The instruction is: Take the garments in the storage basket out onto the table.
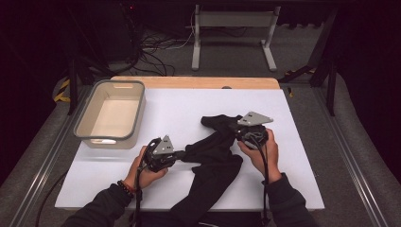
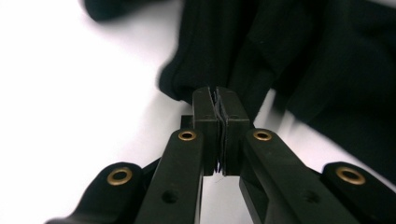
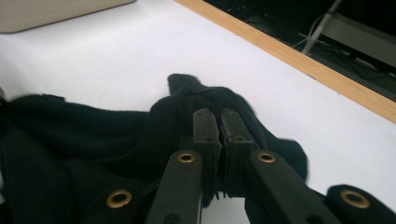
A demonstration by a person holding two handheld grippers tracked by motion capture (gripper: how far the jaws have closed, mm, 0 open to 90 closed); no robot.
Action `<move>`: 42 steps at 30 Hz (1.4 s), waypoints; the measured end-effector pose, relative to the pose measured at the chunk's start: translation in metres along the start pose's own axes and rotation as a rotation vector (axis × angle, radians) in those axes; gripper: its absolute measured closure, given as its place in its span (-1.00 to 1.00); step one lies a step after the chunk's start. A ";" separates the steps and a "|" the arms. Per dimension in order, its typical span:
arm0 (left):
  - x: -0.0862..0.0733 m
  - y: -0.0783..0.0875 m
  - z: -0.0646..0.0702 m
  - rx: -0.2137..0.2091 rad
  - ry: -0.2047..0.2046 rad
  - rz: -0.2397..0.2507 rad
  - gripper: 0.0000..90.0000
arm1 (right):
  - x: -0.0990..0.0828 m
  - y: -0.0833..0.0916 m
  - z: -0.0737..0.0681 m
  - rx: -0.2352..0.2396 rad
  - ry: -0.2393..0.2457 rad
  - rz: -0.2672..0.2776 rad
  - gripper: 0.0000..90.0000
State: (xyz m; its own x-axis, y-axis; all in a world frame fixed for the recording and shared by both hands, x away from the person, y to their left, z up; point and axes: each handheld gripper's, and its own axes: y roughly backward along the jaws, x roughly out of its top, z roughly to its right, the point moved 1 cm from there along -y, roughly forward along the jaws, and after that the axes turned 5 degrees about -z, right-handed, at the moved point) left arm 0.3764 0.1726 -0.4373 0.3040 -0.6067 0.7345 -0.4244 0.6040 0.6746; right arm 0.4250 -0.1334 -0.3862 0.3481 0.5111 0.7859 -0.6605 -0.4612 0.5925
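A black garment [image 1: 213, 161] lies crumpled across the middle of the white table cover, one end hanging over the near edge. My left gripper [image 1: 182, 154] is shut on the garment's left edge; in the left gripper view its jaws pinch a thin fold of the black cloth [image 2: 219, 60], left gripper [image 2: 217, 95]. My right gripper [image 1: 235, 128] is at the garment's upper right part. In the right gripper view the right gripper [image 3: 219, 116] has its jaws pressed together on a bunched fold of the black garment [image 3: 93, 135].
A beige plastic bin [image 1: 111, 113] stands at the table's left rear, with nothing in it. The wooden table edge [image 1: 198, 82] runs along the back. Behind it are cables and a white frame [image 1: 234, 33] on the floor.
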 end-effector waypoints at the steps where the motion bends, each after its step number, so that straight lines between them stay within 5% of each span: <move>1: 0.000 0.000 0.000 0.000 0.000 0.000 0.96 | 0.000 0.000 0.000 0.000 0.000 0.000 0.92; 6: 0.011 0.017 0.018 -0.070 -0.048 0.068 0.96 | -0.026 0.026 0.012 -0.051 -0.076 0.017 0.93; 8: 0.014 0.018 0.030 -0.140 -0.075 0.080 0.96 | -0.035 0.032 0.015 -0.068 -0.096 0.011 0.93; 12: 0.018 0.014 0.057 -0.191 -0.162 0.063 0.96 | -0.056 0.040 0.019 -0.089 -0.116 -0.033 0.93; 15: 0.019 0.008 0.065 -0.197 -0.195 0.040 0.96 | -0.068 0.039 0.020 -0.082 -0.121 -0.082 0.93; 18: 0.017 -0.003 0.068 -0.214 -0.198 0.006 0.96 | -0.079 0.033 0.021 -0.055 -0.103 -0.161 0.63; 22: 0.014 -0.010 0.069 -0.223 -0.190 -0.012 0.96 | -0.072 0.034 0.018 -0.030 -0.137 -0.125 0.13; 24: 0.014 -0.011 0.069 -0.220 -0.192 -0.014 0.96 | -0.068 0.035 0.016 -0.033 -0.139 -0.114 0.03; 28: 0.012 -0.015 0.067 -0.229 -0.184 -0.025 0.96 | -0.042 0.031 -0.003 0.006 -0.063 -0.055 -0.15; 30: 0.011 -0.016 0.068 -0.228 -0.197 -0.040 0.96 | -0.035 0.019 -0.013 0.012 0.010 -0.077 -0.17; 33: 0.010 -0.019 0.068 -0.234 -0.199 -0.055 0.96 | -0.032 -0.001 -0.017 0.011 0.044 -0.120 -0.16; 38: 0.008 -0.021 0.064 -0.238 -0.200 -0.075 0.96 | -0.041 -0.025 -0.017 -0.012 0.099 -0.216 0.48; 39: 0.007 -0.022 0.064 -0.237 -0.201 -0.081 0.96 | -0.045 -0.026 -0.019 0.024 0.114 -0.238 0.67; 42: 0.005 -0.024 0.062 -0.228 -0.205 -0.111 0.96 | -0.048 -0.020 -0.031 0.060 0.188 -0.268 0.73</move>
State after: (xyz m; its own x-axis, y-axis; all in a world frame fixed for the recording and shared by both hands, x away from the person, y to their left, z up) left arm 0.3354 0.1224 -0.4544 0.1495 -0.7531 0.6407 -0.1890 0.6143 0.7661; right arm 0.4009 -0.1256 -0.4411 0.3721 0.7423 0.5572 -0.5198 -0.3306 0.7877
